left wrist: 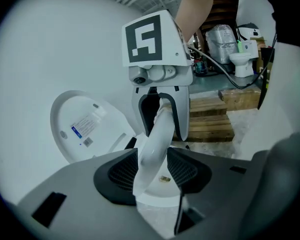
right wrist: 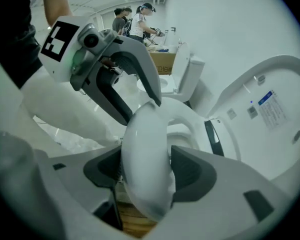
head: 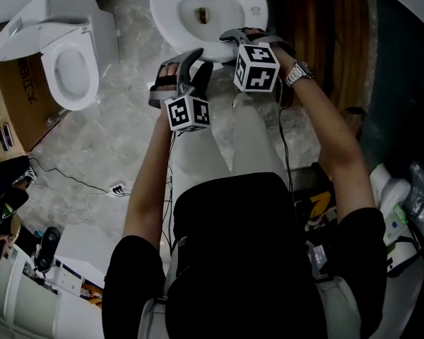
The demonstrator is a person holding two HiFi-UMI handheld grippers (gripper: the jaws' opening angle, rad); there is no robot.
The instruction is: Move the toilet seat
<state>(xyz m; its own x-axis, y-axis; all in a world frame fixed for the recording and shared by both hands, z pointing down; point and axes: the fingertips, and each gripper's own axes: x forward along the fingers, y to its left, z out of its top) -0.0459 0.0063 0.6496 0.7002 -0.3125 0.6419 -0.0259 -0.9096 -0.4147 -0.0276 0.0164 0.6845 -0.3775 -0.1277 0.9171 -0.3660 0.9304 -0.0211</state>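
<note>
Toilet seat (left wrist: 159,129) rim sitting clamped between jaws of left gripper (left wrist: 153,170) and right gripper (right wrist: 146,171). Raised lid (left wrist: 85,126) showing in gripper views only; head view looking into bowl (head: 208,9).

There were two grippers, the left gripper (left wrist: 152,173) and the right gripper (right wrist: 145,176), and one toilet seat (left wrist: 156,134). Three toilets were counted: one (head: 249,6) at the floor's far edge, a second (head: 69,66) at its left edge and a third (left wrist: 242,59) beyond the wooden pallets (left wrist: 210,119). One cardboard box (head: 20,94) stood beside the second. At least two people (right wrist: 135,21) stood behind.
</note>
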